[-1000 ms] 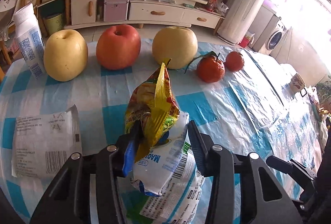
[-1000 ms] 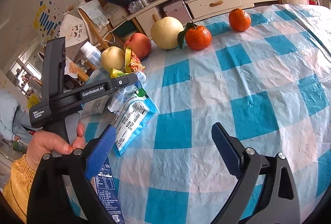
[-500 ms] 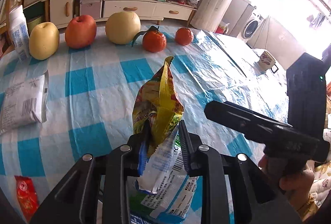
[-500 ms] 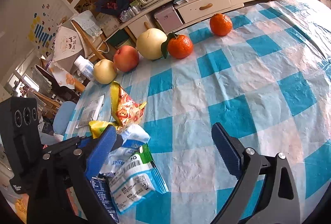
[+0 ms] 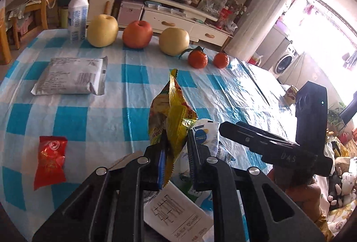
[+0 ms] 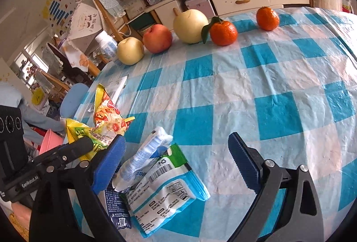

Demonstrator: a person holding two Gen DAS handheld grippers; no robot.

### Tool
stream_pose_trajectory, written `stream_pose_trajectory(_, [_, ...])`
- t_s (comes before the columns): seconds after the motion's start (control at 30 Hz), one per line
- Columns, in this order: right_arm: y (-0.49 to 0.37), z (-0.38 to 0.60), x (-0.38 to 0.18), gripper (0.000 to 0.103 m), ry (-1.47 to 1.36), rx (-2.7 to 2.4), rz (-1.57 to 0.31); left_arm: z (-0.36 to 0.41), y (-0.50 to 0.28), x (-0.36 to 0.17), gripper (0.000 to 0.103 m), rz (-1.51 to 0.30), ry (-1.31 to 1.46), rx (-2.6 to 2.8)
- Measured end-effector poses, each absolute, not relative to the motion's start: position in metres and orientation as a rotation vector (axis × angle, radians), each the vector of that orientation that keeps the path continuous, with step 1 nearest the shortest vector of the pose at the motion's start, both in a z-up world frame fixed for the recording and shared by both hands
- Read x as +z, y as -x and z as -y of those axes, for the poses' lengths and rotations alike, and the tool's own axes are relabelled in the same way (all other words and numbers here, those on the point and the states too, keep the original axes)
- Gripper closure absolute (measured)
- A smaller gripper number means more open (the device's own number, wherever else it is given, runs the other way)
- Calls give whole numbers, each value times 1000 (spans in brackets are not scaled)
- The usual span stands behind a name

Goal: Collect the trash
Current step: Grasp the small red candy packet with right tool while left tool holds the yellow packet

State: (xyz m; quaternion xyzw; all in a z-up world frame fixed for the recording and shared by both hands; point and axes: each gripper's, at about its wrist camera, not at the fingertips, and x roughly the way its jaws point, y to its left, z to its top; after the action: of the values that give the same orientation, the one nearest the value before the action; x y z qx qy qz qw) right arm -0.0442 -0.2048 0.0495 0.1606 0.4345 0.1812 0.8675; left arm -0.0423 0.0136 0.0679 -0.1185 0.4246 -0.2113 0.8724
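Observation:
My left gripper [image 5: 175, 152] is shut on a crumpled yellow snack wrapper [image 5: 171, 117], which stands up from its jaws above the blue-checked table [image 5: 73, 121]. In the right wrist view that wrapper [image 6: 104, 117] hangs at the left, clear of the pile. My right gripper [image 6: 176, 163] is open and hovers over a crumpled white-blue wrapper [image 6: 147, 152] lying on a green-blue packet [image 6: 165, 195]. A dark blue packet [image 6: 116, 210] lies partly under them. A red wrapper [image 5: 50, 159], a silver-white packet [image 5: 69, 76] and a white printed slip [image 5: 176, 215] also lie on the table.
Along the table's far edge stand two yellow pears [image 5: 102, 30], a red apple [image 5: 137, 33], two tangerines [image 5: 197, 59] and a white bottle [image 5: 78, 16]. A cup [image 5: 290, 94] sits near the right edge. Behind the table are a cabinet [image 5: 174, 23] and chairs.
The left jaws closed on the yellow wrapper and drew back from the fruit with it. The white-blue wrapper slipped out and stayed on the table. The right gripper shifted over the pile.

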Motion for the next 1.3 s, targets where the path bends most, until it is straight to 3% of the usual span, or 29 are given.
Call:
stream_pose_trajectory(0.07, [48, 193, 50, 10, -300, 401, -907, -22, 47, 69, 85, -880, 260, -429])
stream_pose_trajectory(0.13, [50, 182, 52, 18, -257, 422, -898, -30, 52, 74, 85, -864, 270, -418])
stream_pose_trajectory(0.2, [51, 173, 50, 34, -222, 426, -904, -36, 59, 77, 85, -851, 281, -412])
stream_pose_trajectory(0.5, [48, 154, 39, 47, -131, 413, -922, -68, 76, 76, 85, -814, 334, -374])
stream_pose_trajectory(0.67, [48, 150, 38, 48, -108, 397, -917, -96, 78, 76, 85, -783, 381, -347])
stream_pose_trajectory(0.8, [54, 151, 46, 38, -91, 375, -876, -122, 78, 79, 85, -758, 414, -320])
stream_pose_trajectory(1.3, [109, 54, 50, 37, 148, 596, -804, -176, 83, 83, 85, -710, 494, -270])
